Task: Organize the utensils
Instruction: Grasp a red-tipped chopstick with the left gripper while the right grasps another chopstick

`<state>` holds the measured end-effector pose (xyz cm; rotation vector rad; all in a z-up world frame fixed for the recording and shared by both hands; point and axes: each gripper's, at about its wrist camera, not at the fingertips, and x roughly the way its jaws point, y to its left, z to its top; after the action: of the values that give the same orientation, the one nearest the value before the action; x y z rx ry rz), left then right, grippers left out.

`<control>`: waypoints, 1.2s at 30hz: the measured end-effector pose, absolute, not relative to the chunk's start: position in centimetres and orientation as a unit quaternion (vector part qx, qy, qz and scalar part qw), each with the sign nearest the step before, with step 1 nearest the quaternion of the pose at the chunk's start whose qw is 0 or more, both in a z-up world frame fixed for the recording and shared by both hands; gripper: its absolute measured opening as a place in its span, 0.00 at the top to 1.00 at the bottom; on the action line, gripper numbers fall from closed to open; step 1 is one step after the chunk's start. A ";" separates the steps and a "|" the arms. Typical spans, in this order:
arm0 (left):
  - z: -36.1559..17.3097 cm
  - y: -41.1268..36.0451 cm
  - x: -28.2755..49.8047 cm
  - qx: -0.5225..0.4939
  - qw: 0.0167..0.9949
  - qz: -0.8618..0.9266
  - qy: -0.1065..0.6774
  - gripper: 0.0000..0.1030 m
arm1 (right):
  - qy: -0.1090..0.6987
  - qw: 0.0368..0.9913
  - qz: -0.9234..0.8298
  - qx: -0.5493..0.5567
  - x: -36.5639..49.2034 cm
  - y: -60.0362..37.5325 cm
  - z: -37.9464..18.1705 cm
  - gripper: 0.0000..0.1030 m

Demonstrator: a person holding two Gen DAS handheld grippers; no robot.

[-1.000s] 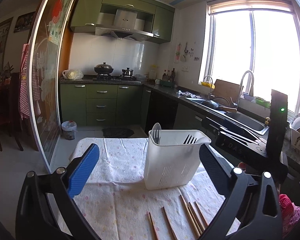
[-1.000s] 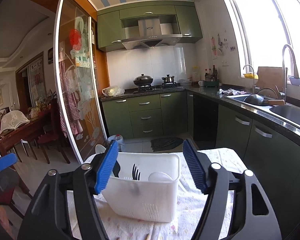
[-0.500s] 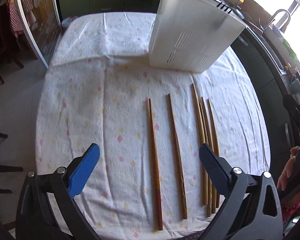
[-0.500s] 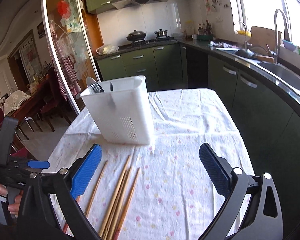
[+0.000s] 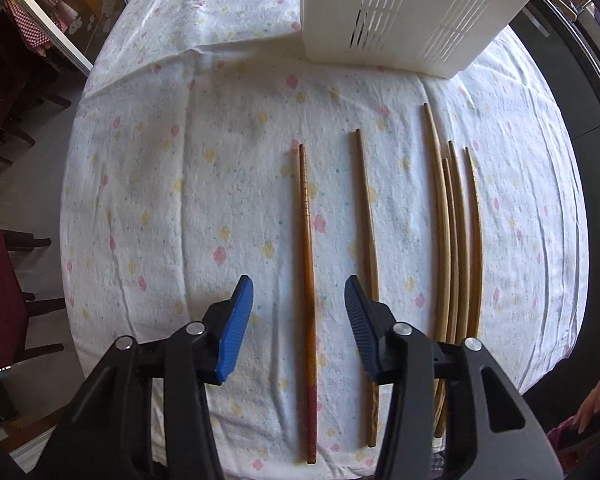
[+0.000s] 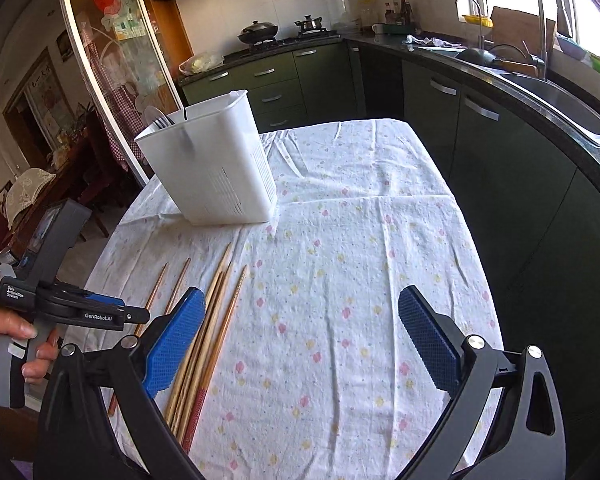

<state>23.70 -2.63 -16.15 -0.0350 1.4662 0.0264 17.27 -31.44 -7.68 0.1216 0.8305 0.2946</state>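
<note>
Left wrist view, looking straight down: left gripper (image 5: 299, 312) with blue ribbed pads, jaws just closing in, straddles a dark brown wooden chopstick with a red end (image 5: 307, 248). The pads stand apart from it on both sides, nothing pinched. Just right, a second brown chopstick (image 5: 367, 224) runs under the right pad. Farther right, four pale bamboo chopsticks (image 5: 458, 240) lie bunched, near ends hidden behind the gripper frame. Beyond, a white slotted plastic utensil holder (image 5: 400, 12), top cut off.

Right wrist view only: right gripper (image 6: 300, 340) spread wide, empty, above bare white floral tablecloth (image 6: 360, 240); the cloth's right half is open room up to the table edge. A hand (image 6: 4, 344) grips the left tool. The holder's rim shows utensil tips, hard to make out. Green cabinets (image 6: 284, 80) behind.
</note>
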 end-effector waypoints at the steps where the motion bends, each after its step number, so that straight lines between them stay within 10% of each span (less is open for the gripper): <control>1: -16.4 -2.7 23.9 -0.015 0.742 0.017 0.670 0.63 | 0.404 0.902 0.143 0.056 17.3 -31.4 -7.6 0.07; 10: -16.8 -4.6 25.0 0.000 0.740 0.012 0.673 0.93 | 0.432 0.887 0.157 0.041 17.8 -30.5 -7.5 0.07; 15: -16.8 -4.8 25.1 -0.009 0.738 0.008 0.675 0.94 | 0.512 0.838 0.190 0.028 20.5 -27.9 -9.1 0.18; 17: -16.6 -4.1 24.9 -0.014 0.740 0.009 0.672 0.94 | 0.561 0.802 0.203 0.033 21.9 -26.7 -10.7 0.45; 21: -15.5 -2.7 24.4 -0.016 0.756 0.000 0.655 0.94 | 0.631 0.749 0.198 0.030 23.8 -24.2 -13.7 0.65; 36: -13.0 -0.6 21.9 -0.014 0.790 -0.051 0.610 0.94 | 0.686 0.719 0.113 -0.025 27.0 -17.5 -16.2 0.82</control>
<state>21.88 -0.56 -12.98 -0.0297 1.3135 -0.1102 27.00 -17.48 -16.16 -0.0547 1.5161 0.2492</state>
